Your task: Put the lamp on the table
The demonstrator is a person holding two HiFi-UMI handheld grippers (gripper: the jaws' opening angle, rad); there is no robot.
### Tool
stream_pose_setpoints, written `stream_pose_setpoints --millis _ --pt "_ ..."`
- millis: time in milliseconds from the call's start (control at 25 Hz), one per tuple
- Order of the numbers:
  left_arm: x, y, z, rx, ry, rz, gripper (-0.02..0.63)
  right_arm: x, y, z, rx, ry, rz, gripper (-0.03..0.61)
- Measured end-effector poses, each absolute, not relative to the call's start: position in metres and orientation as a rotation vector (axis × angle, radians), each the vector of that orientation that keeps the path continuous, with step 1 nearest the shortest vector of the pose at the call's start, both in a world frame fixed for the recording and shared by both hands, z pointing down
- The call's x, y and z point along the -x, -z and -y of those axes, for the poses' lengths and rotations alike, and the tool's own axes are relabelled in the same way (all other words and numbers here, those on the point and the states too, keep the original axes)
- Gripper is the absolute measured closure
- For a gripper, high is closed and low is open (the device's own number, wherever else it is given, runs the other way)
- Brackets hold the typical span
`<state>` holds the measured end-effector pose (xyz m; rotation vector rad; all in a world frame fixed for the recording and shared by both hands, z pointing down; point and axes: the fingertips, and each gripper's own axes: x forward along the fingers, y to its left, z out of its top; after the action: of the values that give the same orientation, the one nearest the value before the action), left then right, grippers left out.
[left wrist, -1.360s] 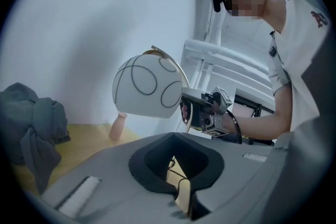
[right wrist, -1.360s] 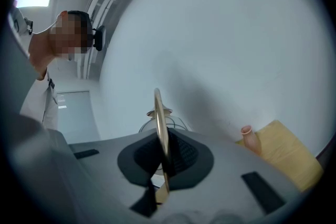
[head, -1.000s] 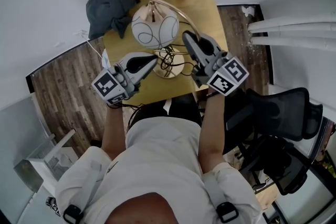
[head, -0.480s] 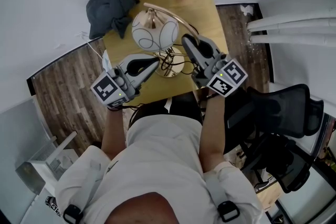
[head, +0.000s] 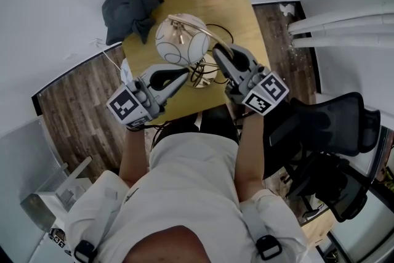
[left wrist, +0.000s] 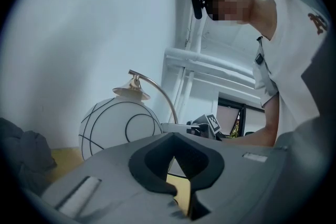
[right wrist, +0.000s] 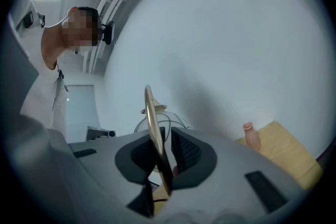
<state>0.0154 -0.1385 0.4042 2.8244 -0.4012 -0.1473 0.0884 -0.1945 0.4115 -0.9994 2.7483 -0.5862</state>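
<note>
A: Where is the lamp [head: 180, 41]?
B: On the table [head: 237, 3]. The globe [left wrist: 119, 127] seems fragile, so I take the stiff brass arm [right wrist: 152, 118]; the right gripper [head: 220, 53] jaws have just been opening around it. The left gripper [head: 180, 75] is closed, empty.

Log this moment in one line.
lamp: base on table | right tongs: just been opening, lamp arm between them | left tongs: shut, empty

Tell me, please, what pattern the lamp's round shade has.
The shade is white with thin dark looping lines, clearest in the left gripper view.
</note>
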Motion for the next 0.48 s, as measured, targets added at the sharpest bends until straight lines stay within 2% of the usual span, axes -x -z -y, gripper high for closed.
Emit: stream_pose_setpoints --millis 480 --pt "-0.016 -0.402 0.123 -2.815 0.129 0.361 0.614 -0.087 -0.415 0.177 1.007 0.583 -2.754 0.512"
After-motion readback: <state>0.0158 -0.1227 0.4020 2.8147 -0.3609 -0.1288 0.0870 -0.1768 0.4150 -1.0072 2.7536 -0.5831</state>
